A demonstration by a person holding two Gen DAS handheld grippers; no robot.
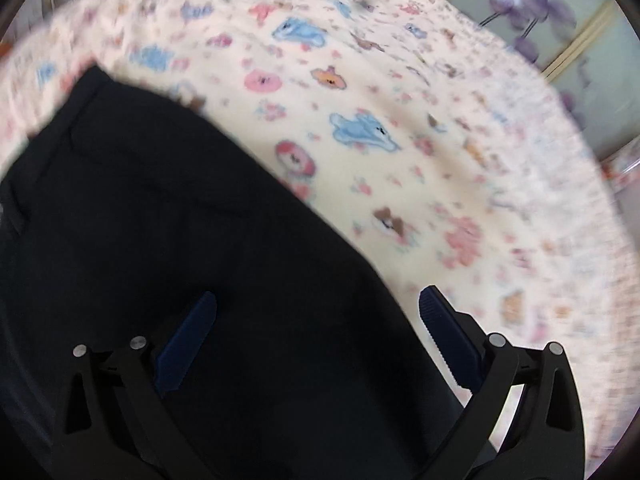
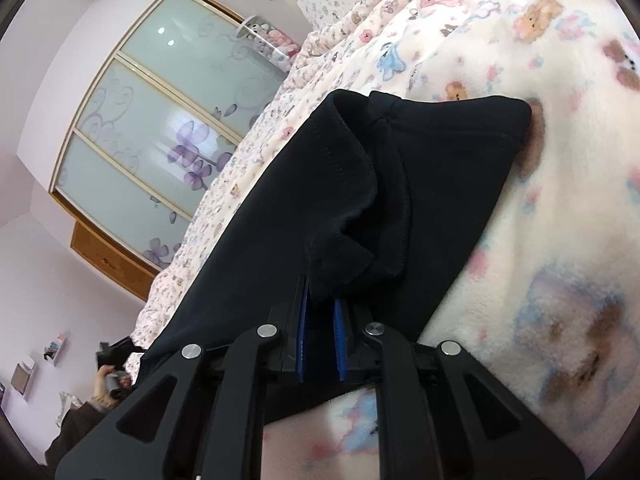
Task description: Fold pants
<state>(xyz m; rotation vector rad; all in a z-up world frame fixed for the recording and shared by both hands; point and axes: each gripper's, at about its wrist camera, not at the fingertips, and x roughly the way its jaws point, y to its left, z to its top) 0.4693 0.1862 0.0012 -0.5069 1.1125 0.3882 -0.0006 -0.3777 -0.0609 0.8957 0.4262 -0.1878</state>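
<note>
Two hand-held grippers noted. Black pants [image 2: 400, 184] lie on a bed blanket [image 2: 560, 200] printed with cartoon animals. Right hand-held gripper [image 2: 321, 332]: blue pads pressed together, pinching a stitched edge of the pants. Left hand-held gripper [image 1: 316, 344]: fingers spread wide above the pants [image 1: 180, 240], gripping nothing. No legible brand, label or writing; left view blurred.

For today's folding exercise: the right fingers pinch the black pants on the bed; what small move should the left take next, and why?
Probably lower the left gripper and close it on the pants: its fingers are spread open above the cloth, while the right gripper already pinches a fold.
</note>
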